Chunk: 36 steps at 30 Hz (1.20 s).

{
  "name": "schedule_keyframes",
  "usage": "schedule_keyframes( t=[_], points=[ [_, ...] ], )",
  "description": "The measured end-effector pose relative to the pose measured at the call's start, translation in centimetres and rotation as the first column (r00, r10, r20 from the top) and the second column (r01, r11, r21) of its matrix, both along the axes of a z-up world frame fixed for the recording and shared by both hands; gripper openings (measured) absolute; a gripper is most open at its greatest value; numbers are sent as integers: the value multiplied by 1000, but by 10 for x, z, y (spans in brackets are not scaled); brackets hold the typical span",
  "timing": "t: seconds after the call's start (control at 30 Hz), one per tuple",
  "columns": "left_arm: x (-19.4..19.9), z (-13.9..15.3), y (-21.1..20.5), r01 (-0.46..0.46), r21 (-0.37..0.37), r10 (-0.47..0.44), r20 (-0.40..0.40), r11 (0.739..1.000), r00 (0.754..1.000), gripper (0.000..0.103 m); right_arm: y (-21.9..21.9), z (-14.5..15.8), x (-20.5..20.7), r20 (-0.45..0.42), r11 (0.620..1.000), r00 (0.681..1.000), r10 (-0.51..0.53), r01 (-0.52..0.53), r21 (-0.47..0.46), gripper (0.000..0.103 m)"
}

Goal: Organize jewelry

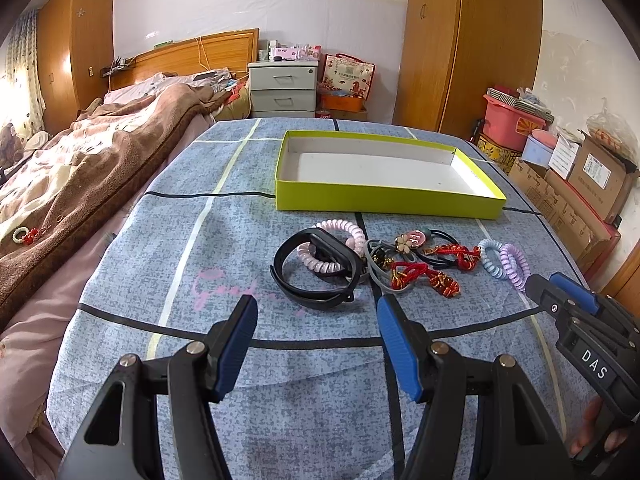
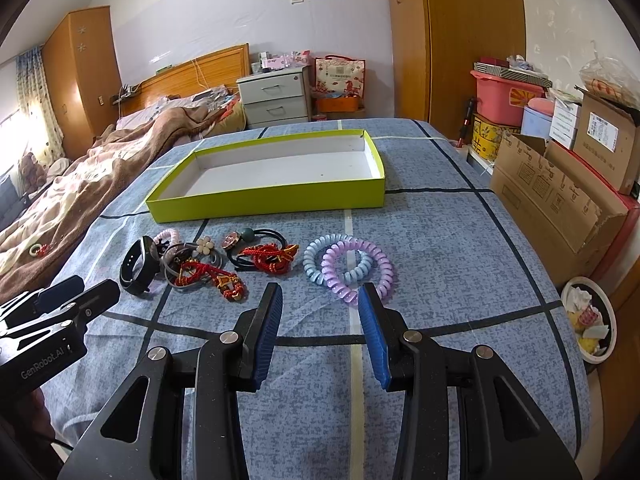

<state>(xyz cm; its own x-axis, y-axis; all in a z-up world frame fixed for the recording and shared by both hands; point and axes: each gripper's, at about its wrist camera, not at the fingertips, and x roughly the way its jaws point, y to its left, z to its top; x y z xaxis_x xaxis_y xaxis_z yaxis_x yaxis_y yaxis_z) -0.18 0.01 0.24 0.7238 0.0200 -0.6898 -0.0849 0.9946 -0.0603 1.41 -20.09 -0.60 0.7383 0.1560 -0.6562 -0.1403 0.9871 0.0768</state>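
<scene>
jewelry (image 2: 256, 264) lies beyond both wide-open, empty grippers.

**Blue checked bedspread, box at the back, jewelry in front**

The bedspread (image 2: 440, 248) is blue with dark and pale lines. Toward its far end sits a shallow green box (image 2: 268, 200), white inside, nothing in it. Nearer, a loose row: a black wristband (image 1: 316, 272) overlapping a pink coil hair tie (image 1: 340, 232), grey bands (image 2: 180, 264), red knotted cords (image 2: 268, 258), a black hair tie with a flower charm (image 2: 206, 246). At the right end, a blue coil (image 2: 316, 264) and a purple coil (image 2: 360, 268) overlap.
</scene>
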Motion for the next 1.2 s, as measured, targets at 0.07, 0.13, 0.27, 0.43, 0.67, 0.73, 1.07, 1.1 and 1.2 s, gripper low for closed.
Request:
schedule_keyframes(
  t=[0.07,0.13,0.27,0.43,0.67,0.73,1.07,1.1,1.2],
  points=[
    [0,0,0,2,0,-2,0,1000,1000,65,0,0,0,0,1000,1000,-1,1,-1,41],
    [0,0,0,2,0,-2,0,1000,1000,65,0,0,0,0,1000,1000,0,0,0,41],
    [0,0,0,3,-1,-3,-2,1000,1000,65,-1,-1,-1,0,1000,1000,1,-1,1,41],
    [-1,1,0,2,-1,-2,-1,1000,1000,65,0,-1,-1,0,1000,1000,0,0,0,41],
    [-2,1,0,2,-2,-2,-4,1000,1000,65,-1,-2,-2,-2,1000,1000,0,0,1,41],
    [-1,0,0,2,-4,-2,-3,1000,1000,65,-1,-2,-2,-2,1000,1000,0,0,1,41],
    [-2,1,2,1,-5,-1,-5,1000,1000,65,-1,-1,-2,-1,1000,1000,2,-2,-1,41],
    [-2,0,2,2,-7,-2,-5,1000,1000,65,-1,-1,-2,-1,1000,1000,3,-3,-1,41],
    [-2,1,1,2,-5,-2,-6,1000,1000,65,-1,-1,-3,-2,1000,1000,4,-4,-4,41]
  ],
)
